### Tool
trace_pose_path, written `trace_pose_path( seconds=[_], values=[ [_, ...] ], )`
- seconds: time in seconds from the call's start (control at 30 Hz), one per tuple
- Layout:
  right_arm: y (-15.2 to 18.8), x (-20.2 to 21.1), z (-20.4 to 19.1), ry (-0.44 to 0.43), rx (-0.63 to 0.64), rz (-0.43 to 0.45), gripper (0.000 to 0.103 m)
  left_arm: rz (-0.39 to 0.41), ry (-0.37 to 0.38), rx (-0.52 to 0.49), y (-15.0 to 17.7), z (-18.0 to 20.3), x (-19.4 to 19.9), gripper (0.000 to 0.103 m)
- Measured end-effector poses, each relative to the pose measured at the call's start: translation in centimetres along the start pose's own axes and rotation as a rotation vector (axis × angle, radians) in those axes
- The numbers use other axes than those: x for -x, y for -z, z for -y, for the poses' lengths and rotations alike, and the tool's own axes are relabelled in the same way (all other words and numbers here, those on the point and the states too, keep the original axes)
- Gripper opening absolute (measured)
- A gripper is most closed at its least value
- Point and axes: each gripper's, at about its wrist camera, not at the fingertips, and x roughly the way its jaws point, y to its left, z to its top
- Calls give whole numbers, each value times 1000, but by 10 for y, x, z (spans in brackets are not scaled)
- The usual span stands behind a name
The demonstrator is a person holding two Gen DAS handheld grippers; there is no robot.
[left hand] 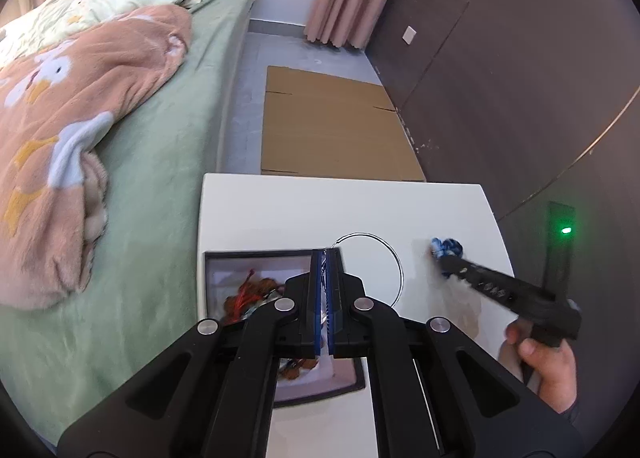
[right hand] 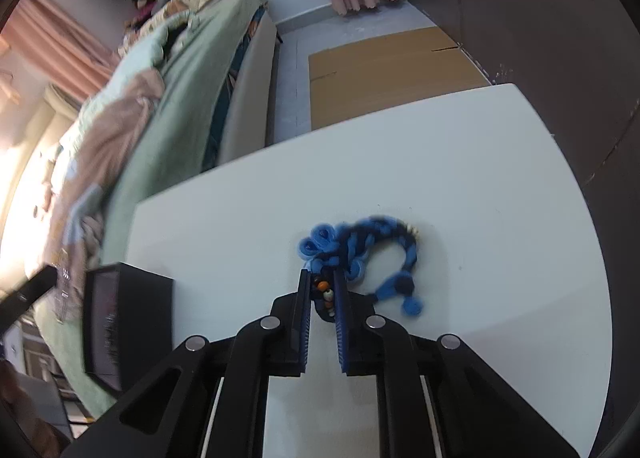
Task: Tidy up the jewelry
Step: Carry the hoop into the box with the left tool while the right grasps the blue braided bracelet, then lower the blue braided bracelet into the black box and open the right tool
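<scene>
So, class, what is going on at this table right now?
A person is sorting jewelry with two handheld grippers. The right gripper is closed on part of a blue braided bracelet lying on the white table. The left gripper is shut, with a thin black cord loop at its tip, above a black box that already holds reddish pieces.

- One white bench point(left hand: 280, 210), carrying everything counted below.
- One black-walled box point(left hand: 216, 258) at the near left of the bench, with one tangle of red and brown jewelry point(left hand: 256, 294) inside; the number of pieces in it cannot be told.
- One thin black ring point(left hand: 394, 258) lying flat, right of the box.
- One blue braided bracelet point(right hand: 360, 250) at the right.
- Two grippers: left gripper point(left hand: 325, 258), right gripper point(right hand: 322, 290), each with two fingers.
</scene>
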Motion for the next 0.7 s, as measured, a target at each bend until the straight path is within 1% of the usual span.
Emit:
trace_pose_path(
  seconds=[0.13,0.27,0.3,0.33,0.37,0.4,0.47,0.53,0.63,0.7],
  values=[
    [4,22,-2,-61,-25,40,11,-6,4,18,5,-12,10,3],
    [10,37,-10,-105,-23,63,10,-14,26,43,5,-25,13,4],
    [11,41,-13,-111,-17,67,10,-12,39,52,4,-28,13,5],
    [11,45,-17,-116,-10,72,10,-11,52,58,5,-31,11,21],
    [12,50,-22,-118,1,78,11,-10,45,66,4,-34,10,56],
    [14,54,-28,-118,11,82,11,4,32,78,5,-38,11,65],
    [15,62,-37,-125,26,85,10,40,29,105,7,-48,16,66],
    [17,69,-48,-135,46,87,11,37,42,137,8,-59,17,66],
    [18,78,-67,-150,82,92,11,48,46,156,11,-70,22,67],
    [17,83,-83,-164,107,95,11,53,49,166,13,-76,26,69]
  ],
)
